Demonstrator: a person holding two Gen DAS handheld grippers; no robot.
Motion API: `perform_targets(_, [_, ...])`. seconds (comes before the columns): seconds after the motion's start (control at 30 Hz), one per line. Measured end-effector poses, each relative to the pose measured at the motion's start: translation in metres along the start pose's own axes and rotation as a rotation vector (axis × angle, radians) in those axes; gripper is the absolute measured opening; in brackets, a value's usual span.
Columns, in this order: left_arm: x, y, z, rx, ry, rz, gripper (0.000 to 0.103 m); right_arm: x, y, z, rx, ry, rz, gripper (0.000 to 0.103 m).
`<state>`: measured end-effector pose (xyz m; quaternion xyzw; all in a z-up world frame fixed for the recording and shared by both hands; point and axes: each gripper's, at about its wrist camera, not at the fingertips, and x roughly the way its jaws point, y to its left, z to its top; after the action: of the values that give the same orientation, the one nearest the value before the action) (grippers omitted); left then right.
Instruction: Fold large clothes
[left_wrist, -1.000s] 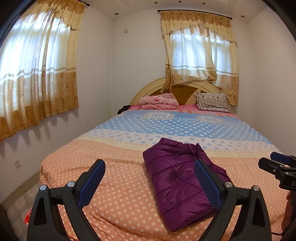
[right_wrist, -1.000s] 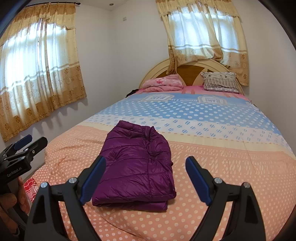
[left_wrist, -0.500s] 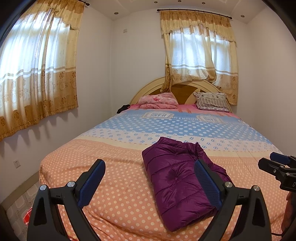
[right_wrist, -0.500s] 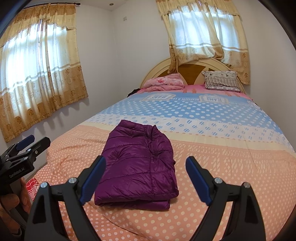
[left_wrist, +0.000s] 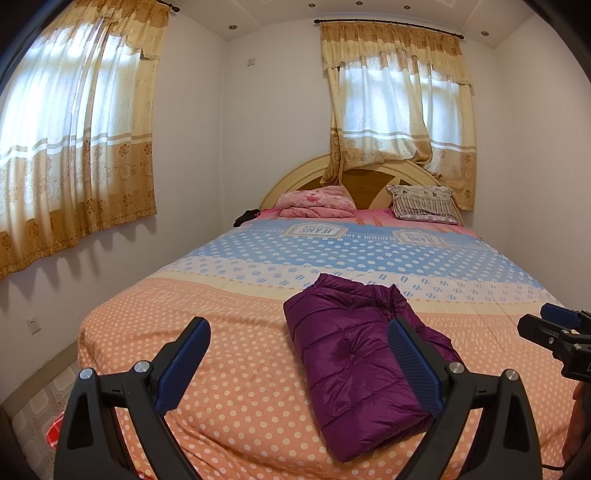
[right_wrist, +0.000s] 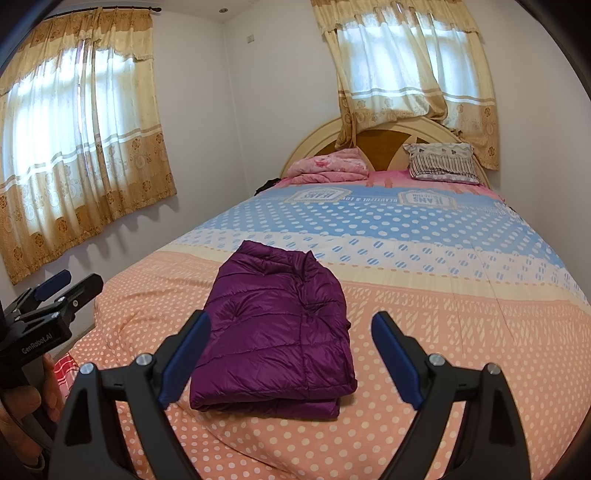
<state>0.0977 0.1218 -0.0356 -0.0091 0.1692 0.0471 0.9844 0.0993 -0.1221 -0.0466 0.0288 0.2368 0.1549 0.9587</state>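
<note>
A purple quilted jacket (left_wrist: 354, 354) lies folded into a compact rectangle on the orange dotted end of the bed (left_wrist: 229, 373); it also shows in the right wrist view (right_wrist: 277, 325). My left gripper (left_wrist: 299, 362) is open and empty, held above the foot of the bed, just left of the jacket. My right gripper (right_wrist: 291, 354) is open and empty, held over the jacket's near edge without touching it. Each gripper shows at the edge of the other's view, the right (left_wrist: 554, 332) and the left (right_wrist: 51, 299).
The bed fills the room, with a pink folded blanket (left_wrist: 317, 201) and a striped pillow (left_wrist: 423, 203) at the headboard (left_wrist: 295, 177). Walls with curtained windows stand to the left (left_wrist: 74, 140) and behind (left_wrist: 399, 110). A narrow tiled floor strip (left_wrist: 40, 406) runs left of the bed.
Both grippers have drifted slightly; the jacket sits a little further left in the left view and right in the right view. The jacket itself has not moved.
</note>
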Motion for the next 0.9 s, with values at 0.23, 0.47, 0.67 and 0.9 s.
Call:
perform_targets(0.23, [0.0000,-0.0004,0.0003,-0.001,0.001,0.000,0.097,-0.0002,0.0003,0.0002,0.000,-0.002,-0.001,0.091])
perform_targets(0.47, [0.0012,-0.0001,0.0005,0.001,0.005,-0.004,0.097,0.0000,0.0002,-0.0001,-0.002,0.000,0.000,0.091])
perform_targets(0.67, [0.0026,0.0009,0.0005,-0.004,0.005,0.000,0.097,-0.0001,0.0007,0.0003,-0.001,-0.005,-0.001,0.091])
perform_targets(0.9, [0.0017,0.0005,0.0006,-0.011,0.003,-0.005,0.097,-0.0035,0.0019,0.0011,-0.009,-0.013,0.001,0.091])
